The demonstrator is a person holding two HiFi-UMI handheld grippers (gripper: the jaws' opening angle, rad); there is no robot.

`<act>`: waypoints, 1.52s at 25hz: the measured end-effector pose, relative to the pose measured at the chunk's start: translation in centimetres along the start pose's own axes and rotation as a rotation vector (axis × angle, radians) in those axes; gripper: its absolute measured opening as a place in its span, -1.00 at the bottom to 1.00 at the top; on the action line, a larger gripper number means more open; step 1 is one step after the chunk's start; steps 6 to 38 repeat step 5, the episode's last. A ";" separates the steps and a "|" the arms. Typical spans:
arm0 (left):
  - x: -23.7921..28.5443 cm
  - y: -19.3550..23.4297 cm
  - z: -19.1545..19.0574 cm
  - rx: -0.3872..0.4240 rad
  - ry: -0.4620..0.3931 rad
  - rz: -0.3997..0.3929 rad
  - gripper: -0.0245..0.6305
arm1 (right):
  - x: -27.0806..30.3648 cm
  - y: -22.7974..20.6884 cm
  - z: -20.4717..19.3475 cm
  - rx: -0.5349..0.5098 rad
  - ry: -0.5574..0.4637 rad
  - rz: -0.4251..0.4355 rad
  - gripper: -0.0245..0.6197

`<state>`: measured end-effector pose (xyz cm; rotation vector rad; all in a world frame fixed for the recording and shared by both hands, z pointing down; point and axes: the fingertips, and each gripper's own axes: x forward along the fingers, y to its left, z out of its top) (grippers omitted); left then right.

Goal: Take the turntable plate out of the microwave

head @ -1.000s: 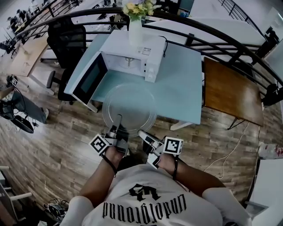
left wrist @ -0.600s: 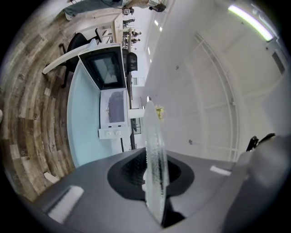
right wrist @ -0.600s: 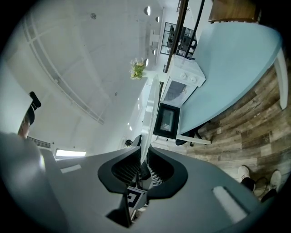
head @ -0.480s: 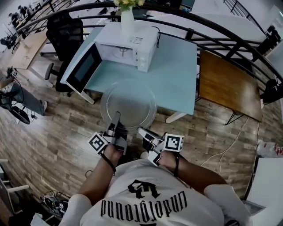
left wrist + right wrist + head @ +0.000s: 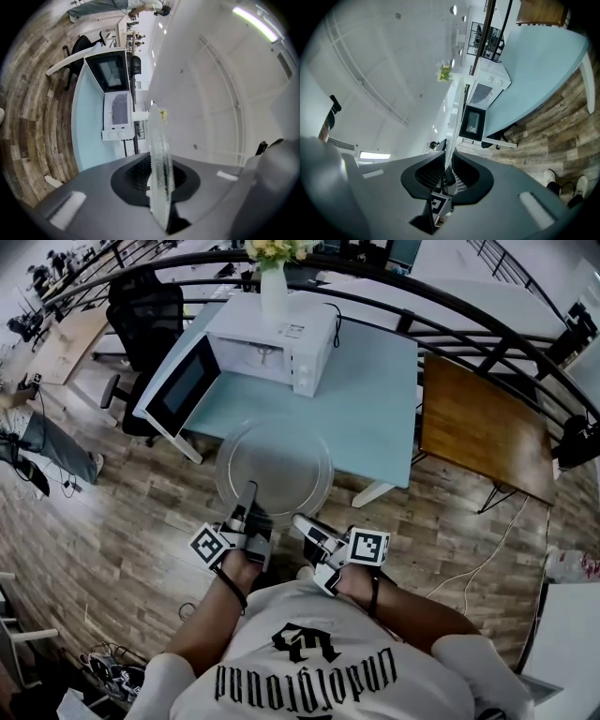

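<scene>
The clear glass turntable plate (image 5: 274,465) is out of the white microwave (image 5: 272,343) and hangs flat over the near edge of the pale blue table (image 5: 375,399). My left gripper (image 5: 249,498) is shut on the plate's near rim, one finger lying over the top of the glass. My right gripper (image 5: 302,523) is shut on the rim just to the right. In the left gripper view the plate (image 5: 159,173) stands edge-on between the pads of the left gripper (image 5: 159,187). In the right gripper view its thin edge (image 5: 454,122) runs out from the right gripper (image 5: 446,171).
The microwave door (image 5: 180,388) hangs open to the left, over the table's edge. A white vase of flowers (image 5: 274,287) stands on the microwave. A black office chair (image 5: 141,320) stands behind the table at left, a brown wooden table (image 5: 478,427) at right. A dark railing curves behind.
Both grippers have drawn the plate a little further back from the microwave, toward the person. The two grips on the rim look the same.
</scene>
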<state>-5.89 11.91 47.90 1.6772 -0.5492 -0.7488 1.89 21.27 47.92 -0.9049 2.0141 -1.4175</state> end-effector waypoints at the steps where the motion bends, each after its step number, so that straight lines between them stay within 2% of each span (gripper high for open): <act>1: -0.1 0.0 0.0 -0.001 -0.001 0.001 -0.69 | 0.0 0.0 0.0 0.001 0.000 0.000 -0.78; 38: -0.2 -0.2 0.2 0.002 -0.001 0.003 -0.69 | 0.2 0.2 -0.2 0.003 0.001 0.002 -0.78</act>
